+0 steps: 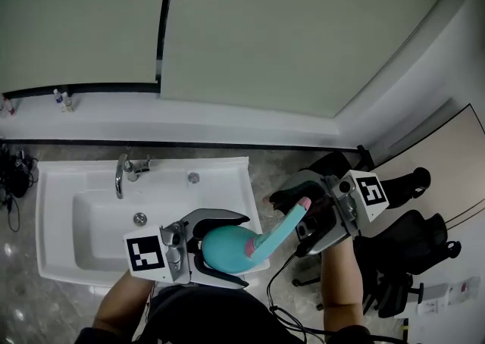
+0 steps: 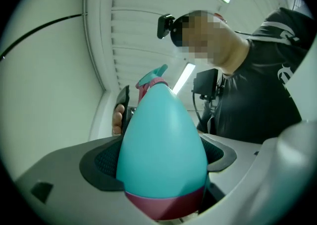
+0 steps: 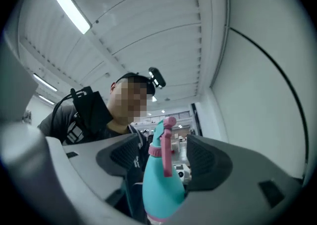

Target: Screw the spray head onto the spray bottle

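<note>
1. Sink (image 1: 220, 172): the landmark. All the work is carried out in the air off its right front corner, and nothing rests in the basin.
2. Left gripper (image 1: 244, 250): over the sink's right front edge and clenched on the belly of the bottle. Both pads bear on its sides. Likely purpose: hold the body steady so that it cannot turn with the head.
3. Right gripper (image 3: 166, 155): further from the sink, beyond the bottle's neck. Its jaws stand released on either side of the spray head, and neither pad presses on it. Judged to be between grips, ready for a fresh bite and another turn.
4. Spray bottle (image 1: 227, 249): teal with a pink base, held roughly level. The base is towards the sink and the neck points away, which lines it up with the right gripper.
5. Spray head (image 3: 164, 137): pink trigger and collar, seated on the neck at the end far from the sink. Cannot tell whether it is fully tightened.
</note>
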